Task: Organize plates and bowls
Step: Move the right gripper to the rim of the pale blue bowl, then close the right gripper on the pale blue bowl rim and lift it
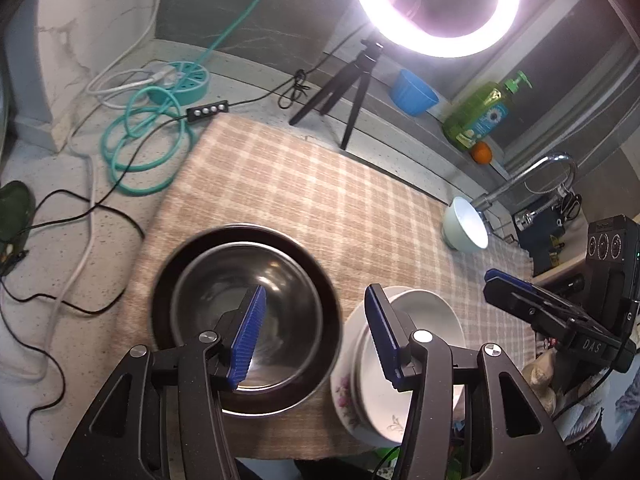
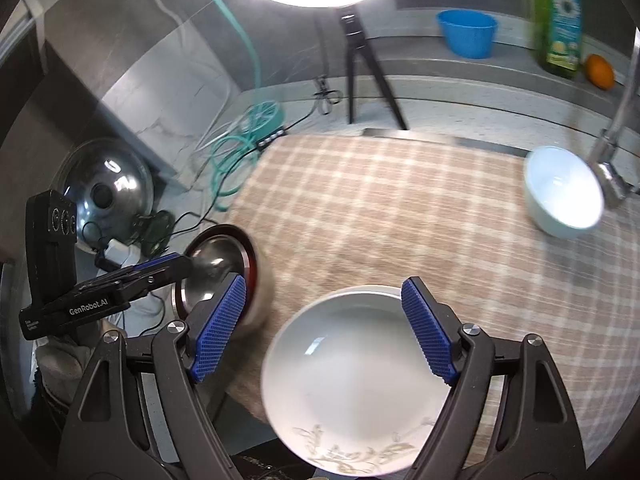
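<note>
A steel bowl (image 1: 248,280) sits nested in a dark bowl (image 1: 168,280) on the checked cloth (image 1: 320,192). Beside it, white plates (image 1: 432,316) are stacked on a floral plate (image 1: 344,396). My left gripper (image 1: 316,328) is open and empty above the gap between the steel bowl and the plates. My right gripper (image 2: 324,328) is open and empty just above the top white plate (image 2: 352,368); the steel bowl (image 2: 212,260) shows to its left. A pale blue bowl (image 1: 466,226) lies tilted at the cloth's far right, also in the right wrist view (image 2: 564,192).
A ring light on a tripod (image 1: 340,88) stands behind the cloth. A blue plastic bowl (image 1: 412,92), a green soap bottle (image 1: 480,112) and an orange (image 1: 480,153) sit on the back ledge. A faucet (image 1: 532,176) is at right. Cables (image 1: 144,148) lie at left, a steel lid (image 2: 106,188) beyond.
</note>
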The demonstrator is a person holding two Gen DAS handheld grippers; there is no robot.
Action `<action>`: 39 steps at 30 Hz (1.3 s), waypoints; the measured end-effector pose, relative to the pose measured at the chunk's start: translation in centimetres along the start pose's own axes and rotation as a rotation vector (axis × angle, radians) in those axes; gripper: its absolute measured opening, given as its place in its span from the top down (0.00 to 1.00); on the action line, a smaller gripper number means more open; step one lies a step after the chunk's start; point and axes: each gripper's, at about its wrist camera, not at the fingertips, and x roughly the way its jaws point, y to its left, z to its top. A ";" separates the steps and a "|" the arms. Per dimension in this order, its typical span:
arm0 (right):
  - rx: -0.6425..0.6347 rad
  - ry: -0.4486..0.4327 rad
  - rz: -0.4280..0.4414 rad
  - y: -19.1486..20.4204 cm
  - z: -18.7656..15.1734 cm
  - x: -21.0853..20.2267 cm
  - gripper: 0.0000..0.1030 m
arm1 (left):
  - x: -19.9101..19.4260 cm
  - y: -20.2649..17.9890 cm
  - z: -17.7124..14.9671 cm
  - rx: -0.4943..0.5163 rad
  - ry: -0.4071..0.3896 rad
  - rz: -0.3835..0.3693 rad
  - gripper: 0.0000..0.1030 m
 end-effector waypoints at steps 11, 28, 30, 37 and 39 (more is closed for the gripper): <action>0.158 -0.082 -0.124 -10.6 -1.0 -5.2 0.20 | 3.3 -5.8 1.5 0.088 0.014 -0.045 0.51; 0.381 -0.147 -0.142 -23.7 0.0 -7.0 0.20 | 12.3 -16.2 4.1 0.180 0.115 -0.146 0.51; 0.392 -0.145 -0.127 -24.3 0.3 -6.7 0.20 | 13.5 -17.0 4.7 0.172 0.128 -0.156 0.51; 0.429 -0.118 -0.088 -26.2 1.3 -4.6 0.28 | 17.3 -18.4 6.8 0.128 0.175 -0.188 0.54; 0.454 -0.111 -0.072 -27.0 1.5 -4.1 0.29 | 18.2 -18.8 7.1 0.131 0.186 -0.188 0.54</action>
